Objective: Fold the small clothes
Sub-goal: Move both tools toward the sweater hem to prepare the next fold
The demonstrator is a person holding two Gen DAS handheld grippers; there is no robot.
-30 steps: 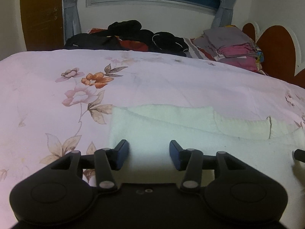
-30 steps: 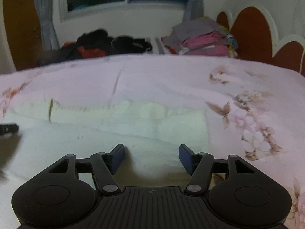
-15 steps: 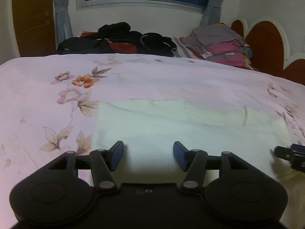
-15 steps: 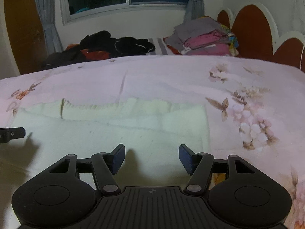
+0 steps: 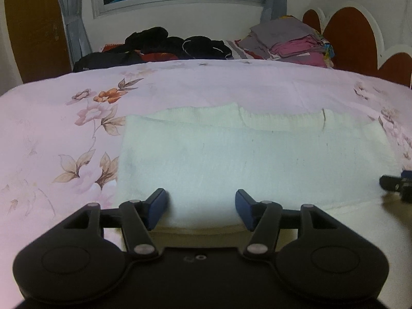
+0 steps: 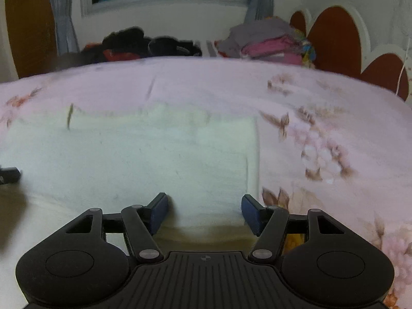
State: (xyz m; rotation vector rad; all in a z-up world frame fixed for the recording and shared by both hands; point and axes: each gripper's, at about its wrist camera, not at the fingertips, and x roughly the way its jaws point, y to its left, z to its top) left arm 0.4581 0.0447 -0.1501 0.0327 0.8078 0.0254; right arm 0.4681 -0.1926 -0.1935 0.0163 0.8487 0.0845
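A bed covered by a pale pink sheet printed with flowers fills both views, with a scalloped brown and white headboard at its far right. On the sheet lies a cream knitted garment, spread flat in the near middle of the bed; its long axis runs left to right across both views, and a ribbed band runs along its far edge. Its left end is a straight edge close to the printed leaves in the left wrist view, and its right end is a straight folded edge in the right wrist view. Along the far edge of the bed sit a heap of dark clothes and, to the right of it, a stack of folded grey and pink clothes. The left tongs hang over the near edge of the garment, pads well apart and pressing on nothing. The right tongs hang over the garment's near right corner, likewise gaping with nothing held, and their tip shows at the right edge of the left wrist view.
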